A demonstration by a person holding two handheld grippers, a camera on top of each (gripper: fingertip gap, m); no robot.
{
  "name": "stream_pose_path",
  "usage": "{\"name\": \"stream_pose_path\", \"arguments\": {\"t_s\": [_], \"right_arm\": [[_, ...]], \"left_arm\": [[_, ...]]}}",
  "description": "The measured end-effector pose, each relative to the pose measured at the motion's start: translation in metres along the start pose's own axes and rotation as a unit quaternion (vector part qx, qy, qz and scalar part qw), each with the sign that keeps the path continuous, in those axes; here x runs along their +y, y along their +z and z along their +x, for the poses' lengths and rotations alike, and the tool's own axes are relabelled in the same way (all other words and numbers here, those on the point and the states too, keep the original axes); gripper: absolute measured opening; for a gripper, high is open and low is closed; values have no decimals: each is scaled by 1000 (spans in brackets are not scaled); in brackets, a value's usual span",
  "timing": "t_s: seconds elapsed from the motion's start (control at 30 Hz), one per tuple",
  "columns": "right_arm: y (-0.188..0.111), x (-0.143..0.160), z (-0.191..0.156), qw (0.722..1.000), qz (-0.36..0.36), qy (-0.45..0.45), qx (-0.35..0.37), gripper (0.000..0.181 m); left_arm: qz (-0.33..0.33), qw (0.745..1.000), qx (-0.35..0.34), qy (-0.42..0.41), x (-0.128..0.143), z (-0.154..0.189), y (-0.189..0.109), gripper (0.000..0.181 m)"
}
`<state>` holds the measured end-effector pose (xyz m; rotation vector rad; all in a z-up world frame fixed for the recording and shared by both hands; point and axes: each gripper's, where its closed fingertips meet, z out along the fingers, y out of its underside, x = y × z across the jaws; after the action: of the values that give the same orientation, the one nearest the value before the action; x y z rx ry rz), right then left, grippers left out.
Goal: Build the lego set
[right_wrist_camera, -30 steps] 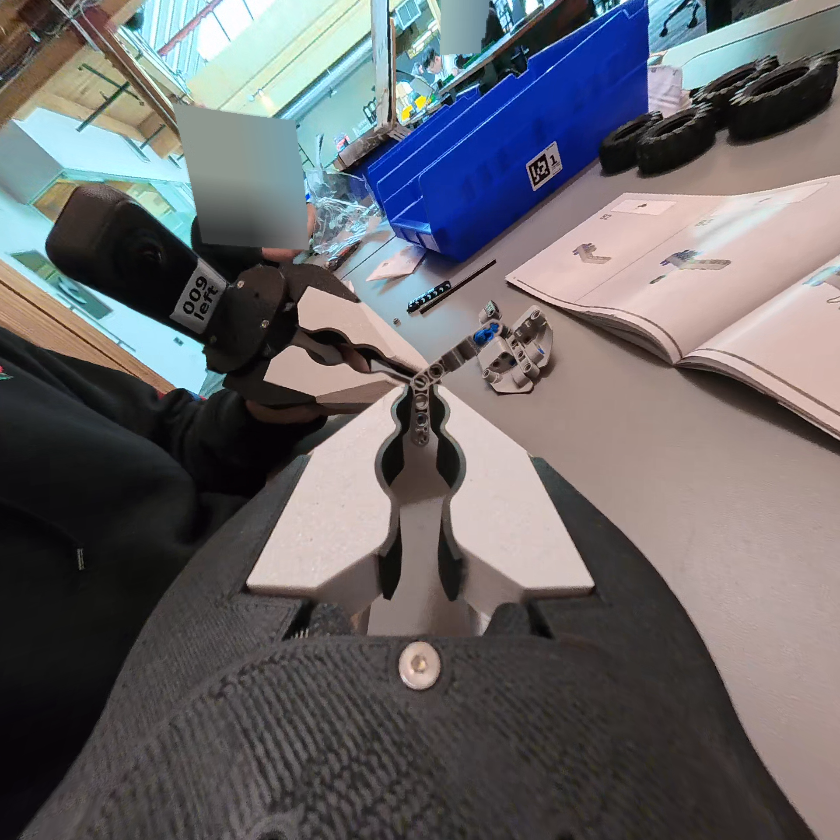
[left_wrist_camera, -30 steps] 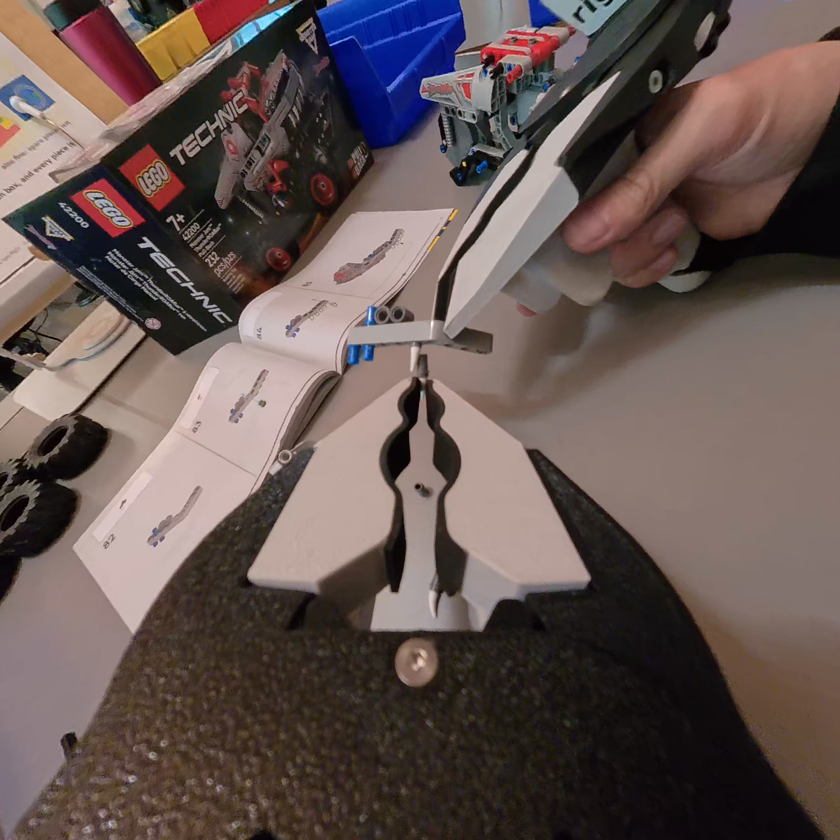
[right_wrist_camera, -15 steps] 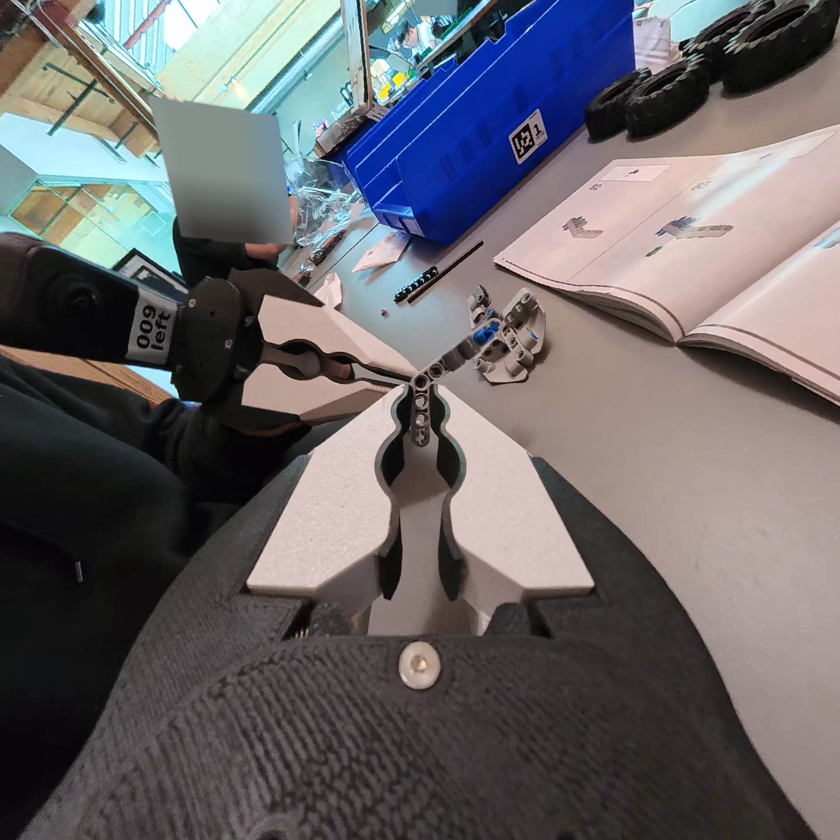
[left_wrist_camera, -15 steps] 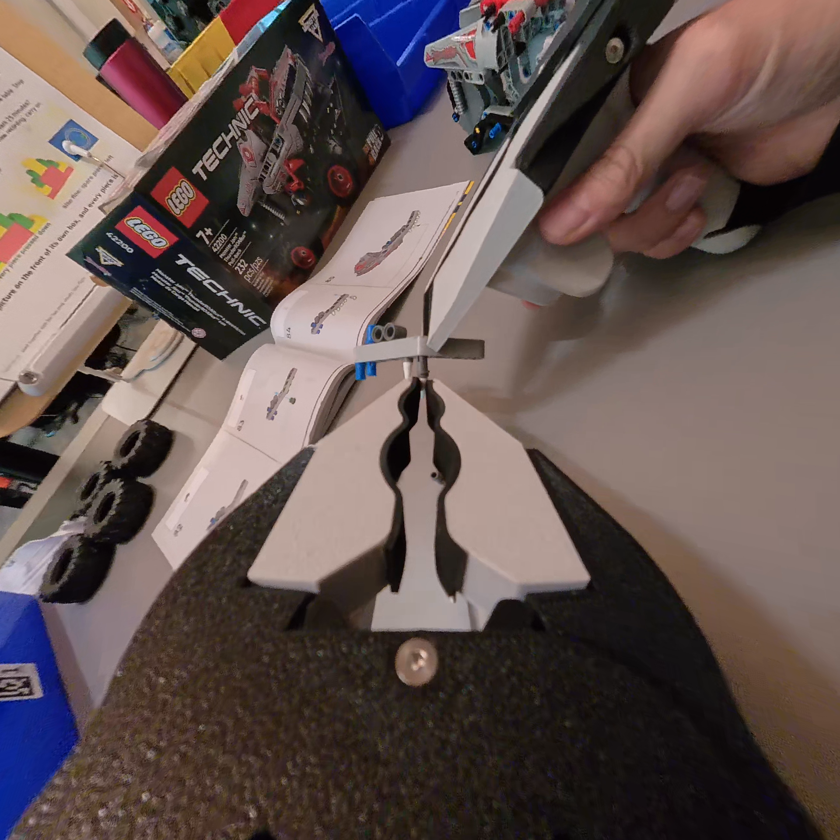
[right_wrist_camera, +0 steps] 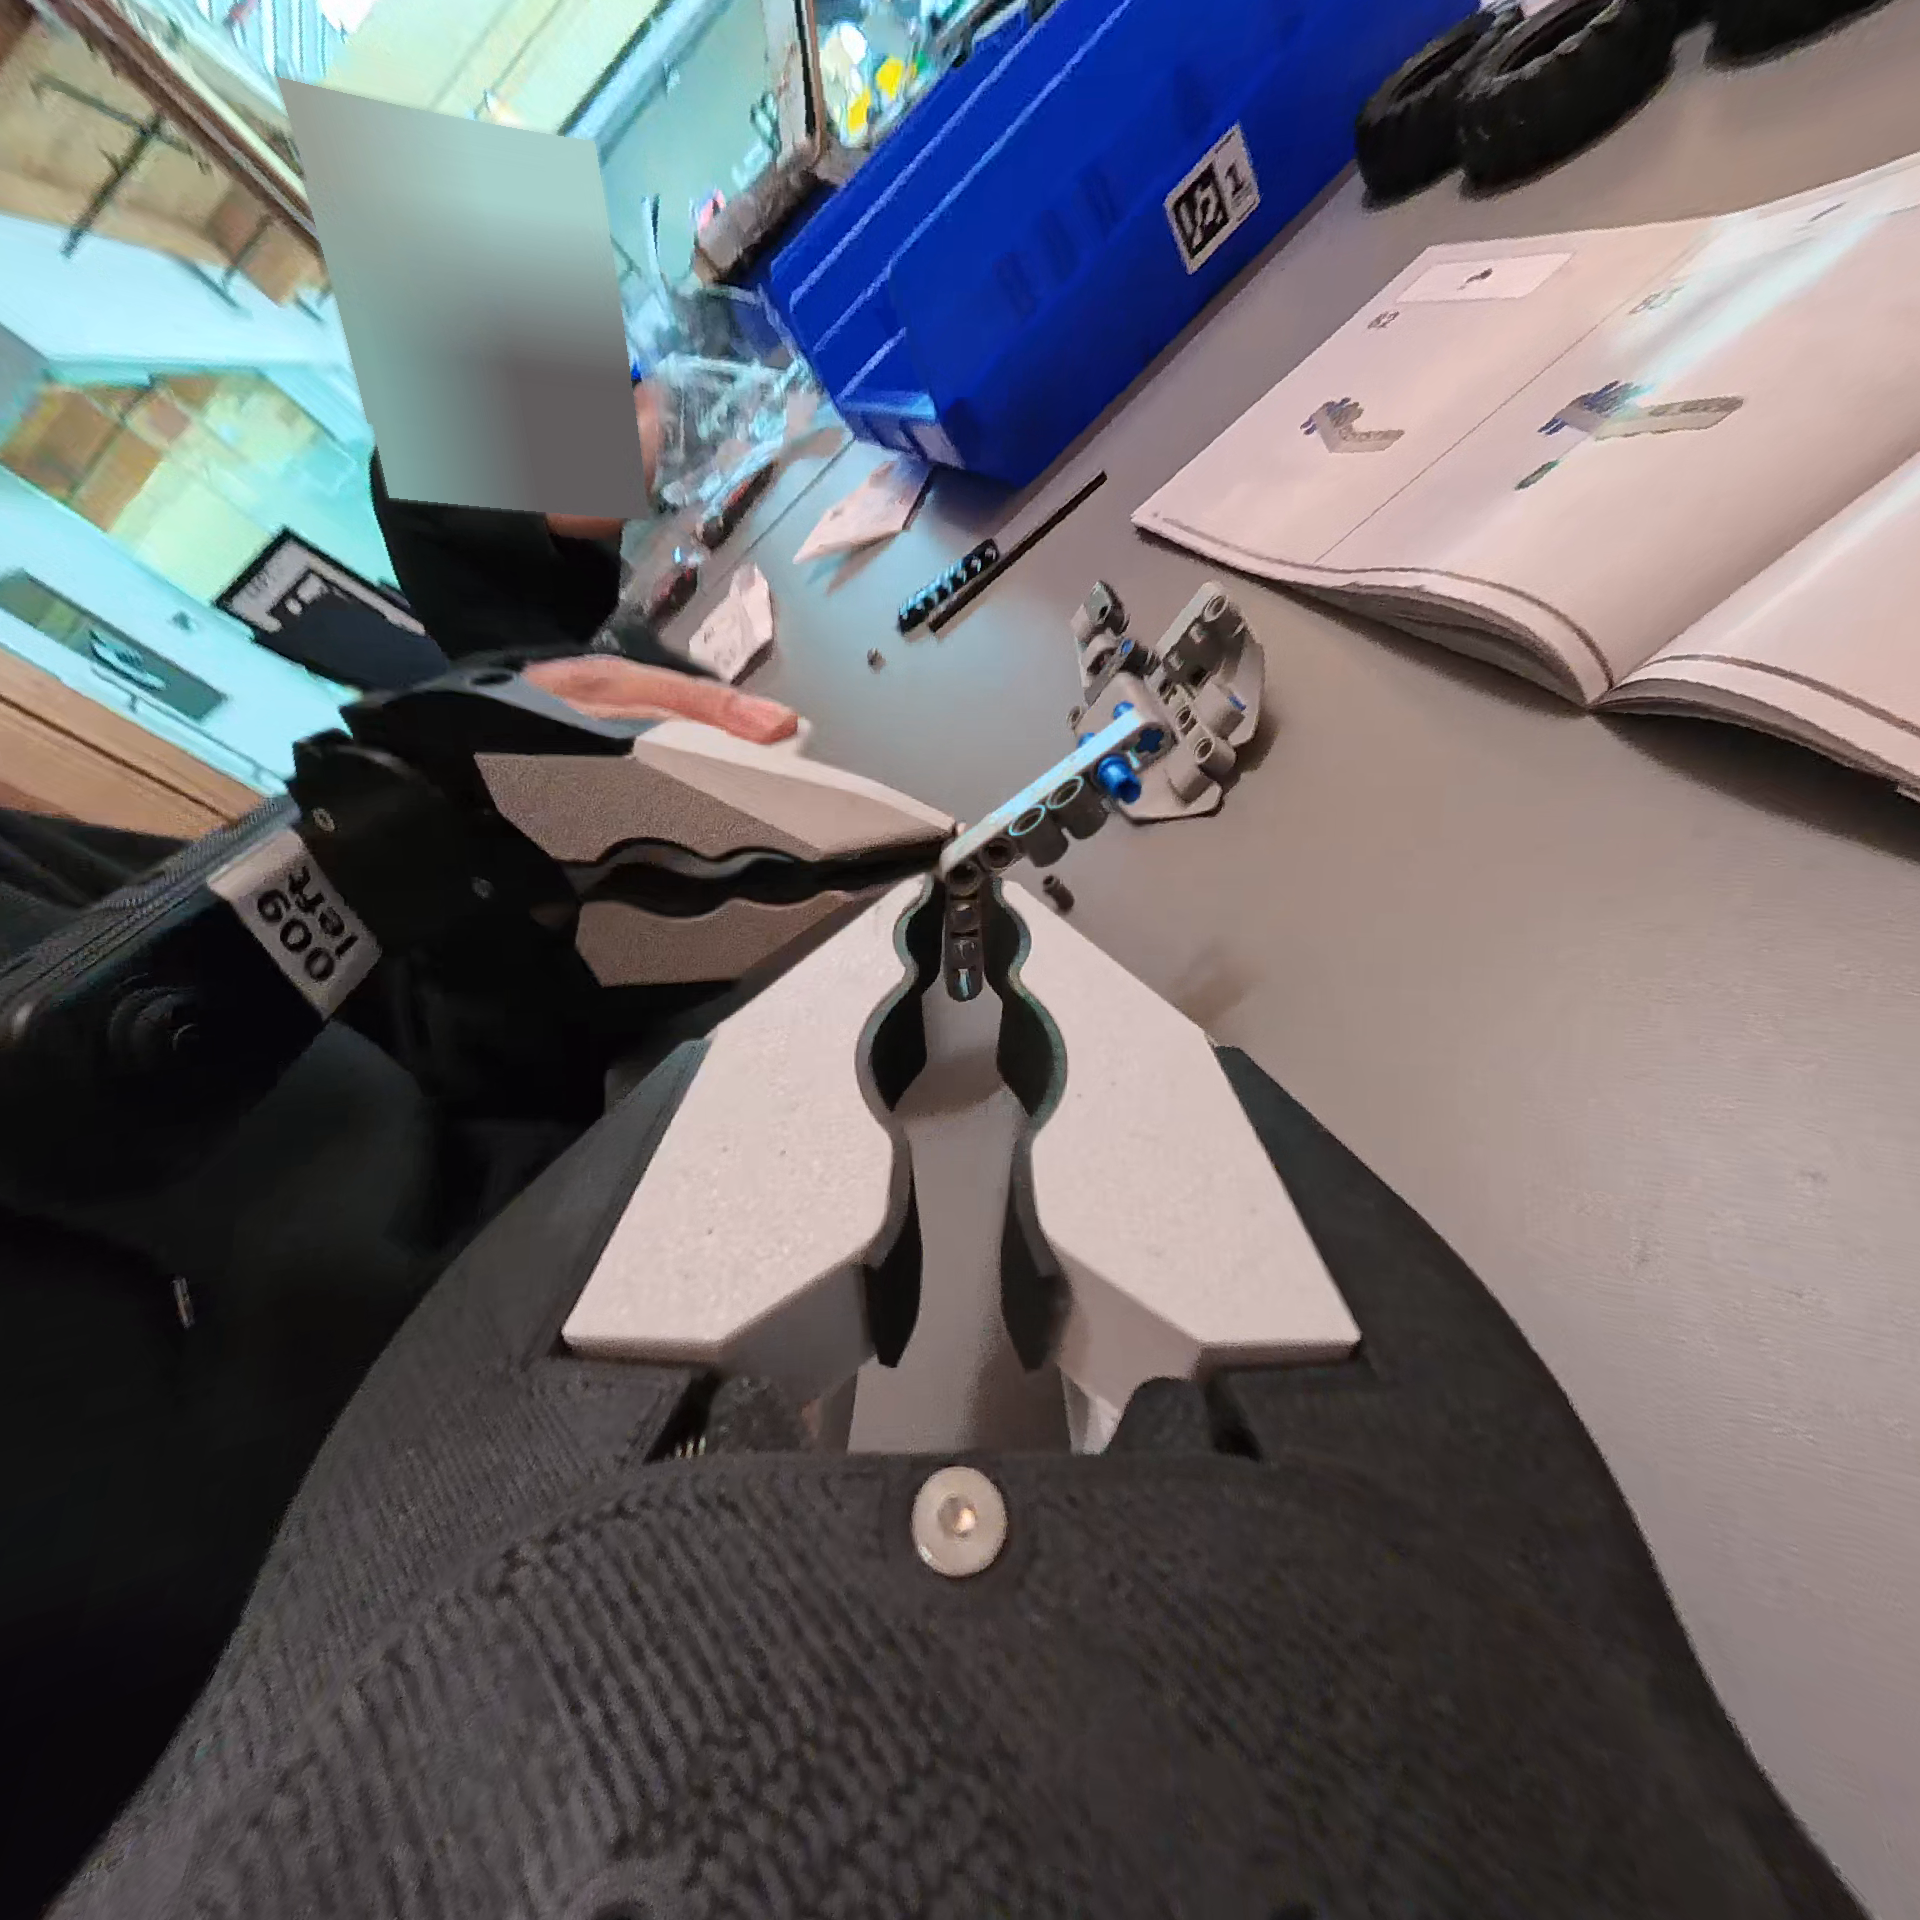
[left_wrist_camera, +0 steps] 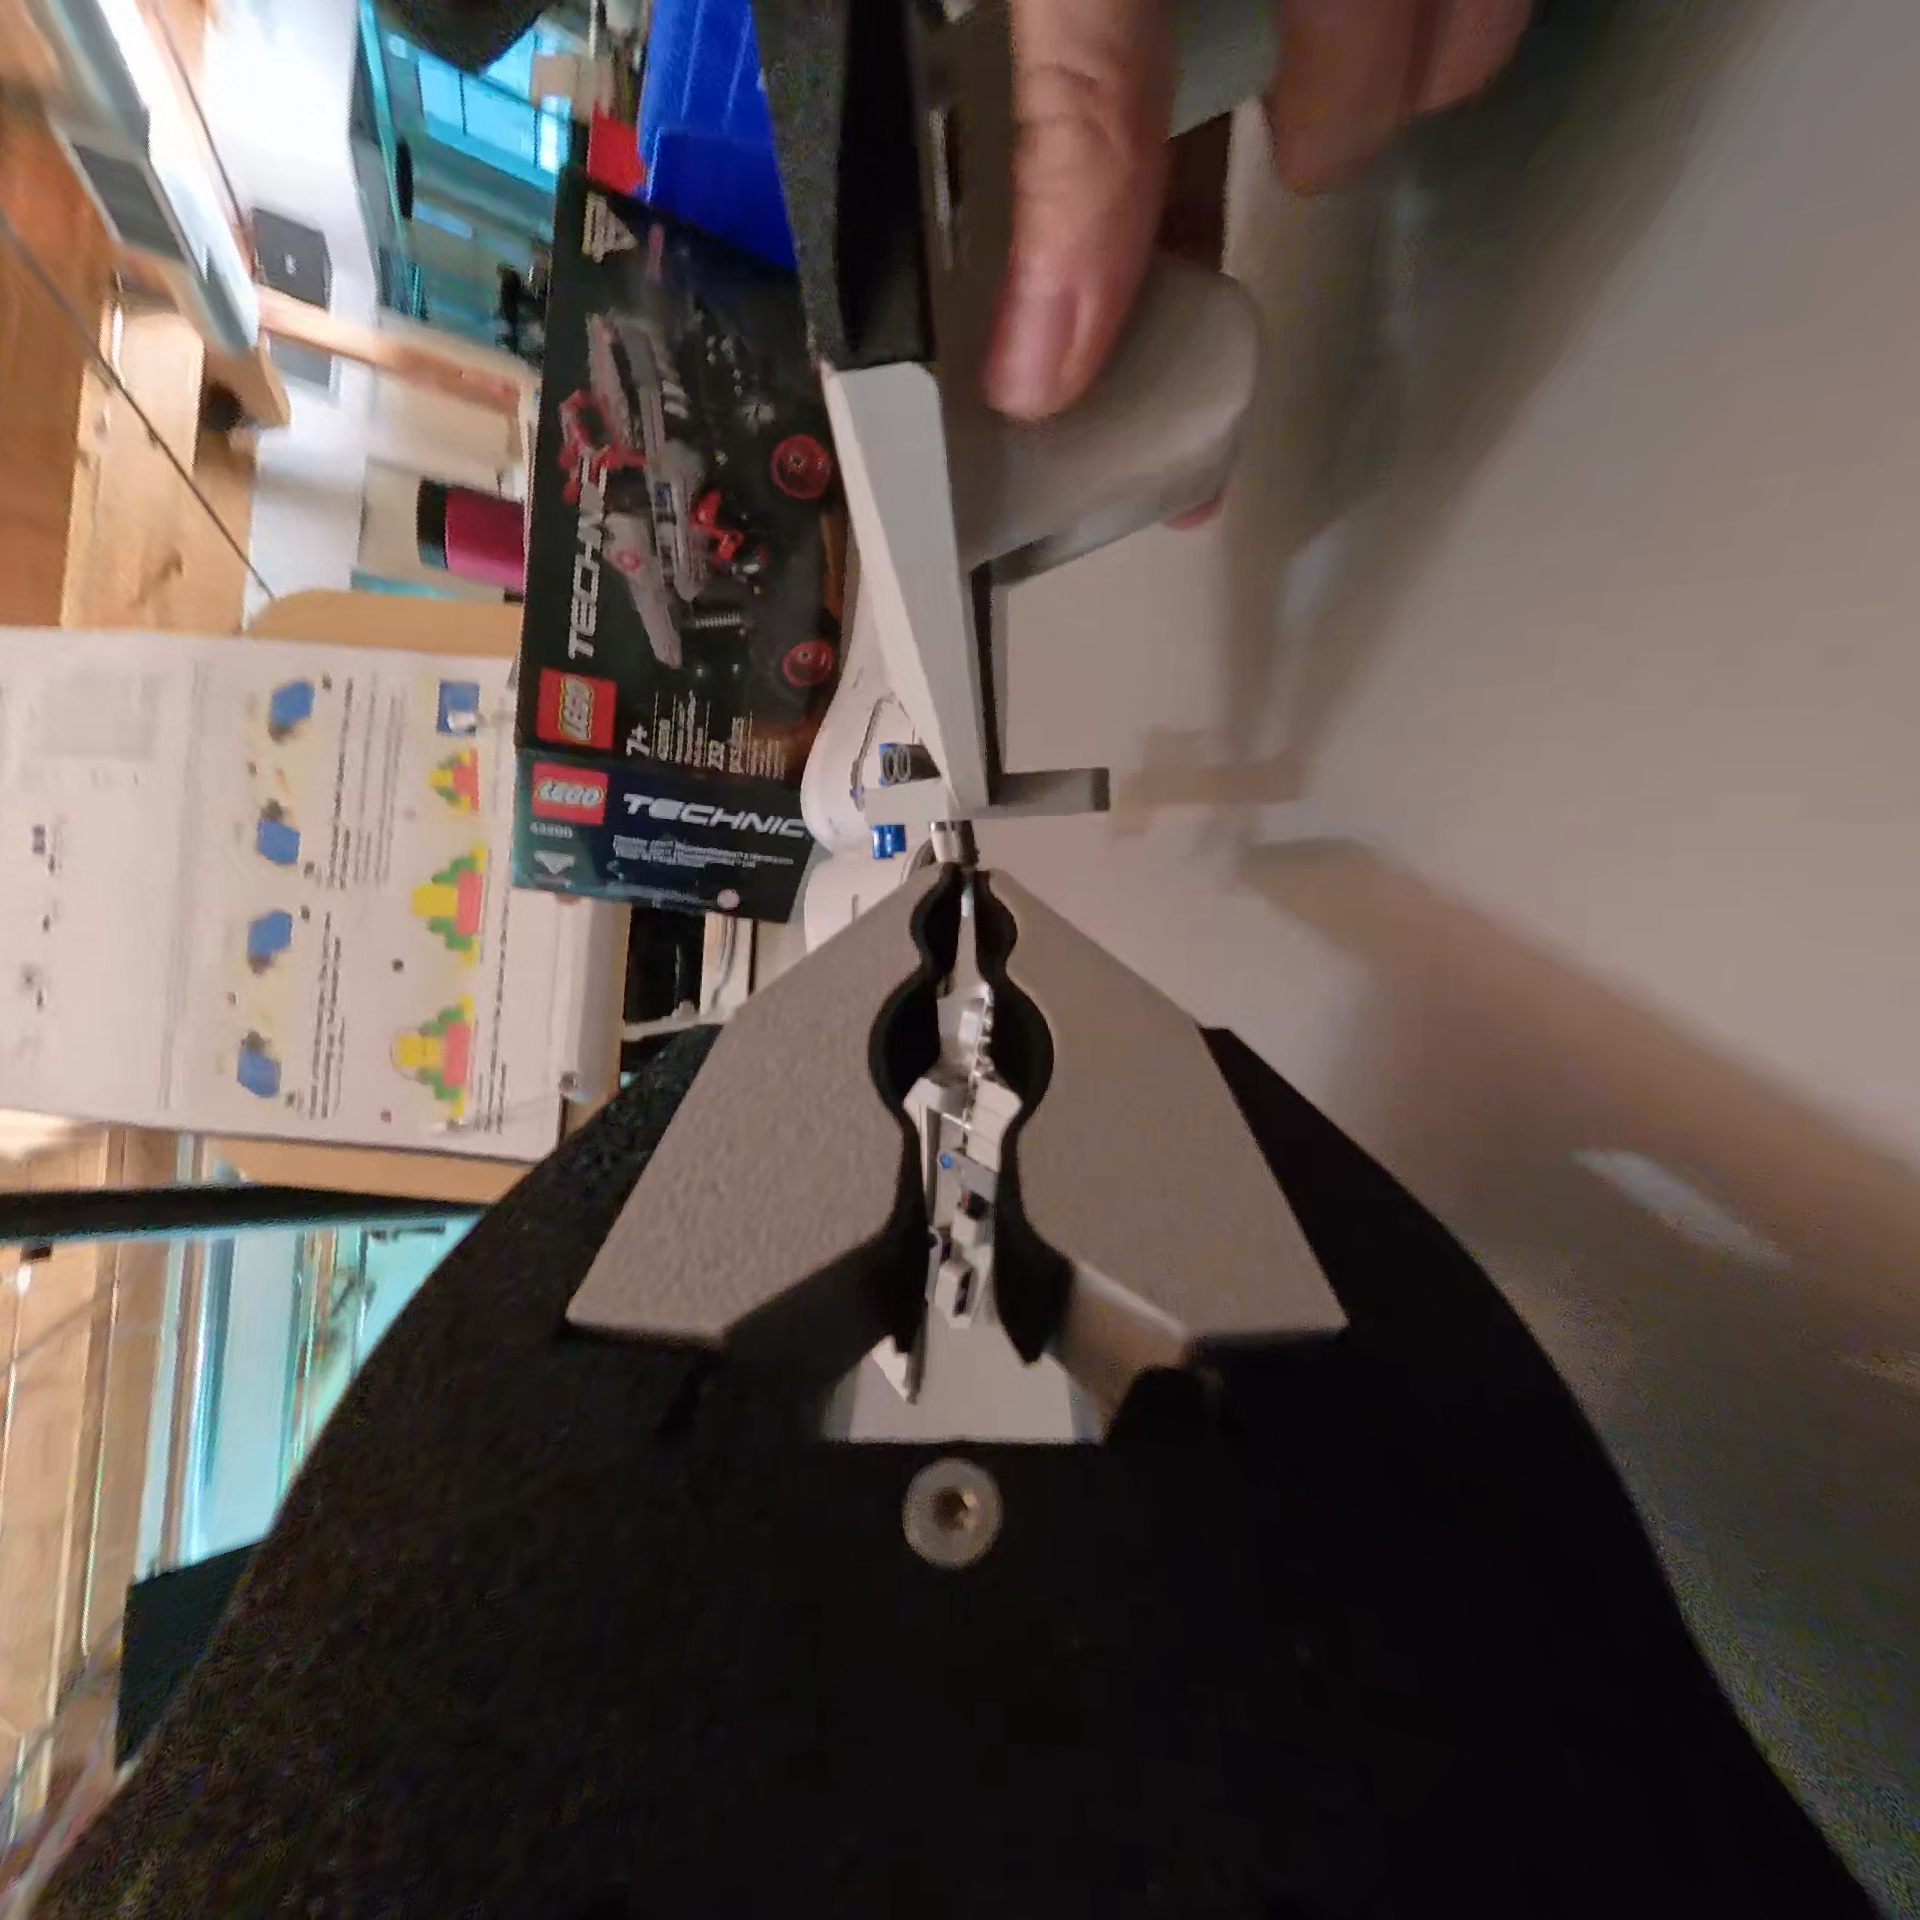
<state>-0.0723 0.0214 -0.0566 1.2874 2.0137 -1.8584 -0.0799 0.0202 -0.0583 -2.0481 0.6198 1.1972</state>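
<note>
While the left gripper has rolled onto its side since a second ago, its fingers still pinch a small pin against the grey beam. To the right, the right gripper pinches that beam above the worktop. The pin looks almost pushed in.
</note>
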Motion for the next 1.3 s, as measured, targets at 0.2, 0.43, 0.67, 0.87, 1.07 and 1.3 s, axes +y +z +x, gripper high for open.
{"name": "stream_pose_path", "arguments": {"t_s": [0.2, 0.43, 0.67, 0.87, 1.07, 1.3], "right_arm": [[-2, 3, -10, 999, -13, -10, -41, 6], [8, 6, -16, 997, -31, 8, -70, 6], [-3, 9, 30, 996, -29, 47, 71, 6], [3, 20, 37, 991, -71, 25, 114, 6], [2, 19, 38, 990, -68, 29, 118, 6], [3, 21, 40, 989, -74, 24, 127, 6]], "left_arm": [[75, 996, 24, 42, -10, -4, -13, 0], [108, 993, 42, 7, -29, -12, -18, 0], [58, 981, 65, -175, 40, -5, -8, 0], [91, 928, 60, -357, 64, -39, -14, 0], [115, 888, 69, -439, 81, -50, -26, 0], [79, 899, 149, -403, 98, -24, -41, 0]]}}
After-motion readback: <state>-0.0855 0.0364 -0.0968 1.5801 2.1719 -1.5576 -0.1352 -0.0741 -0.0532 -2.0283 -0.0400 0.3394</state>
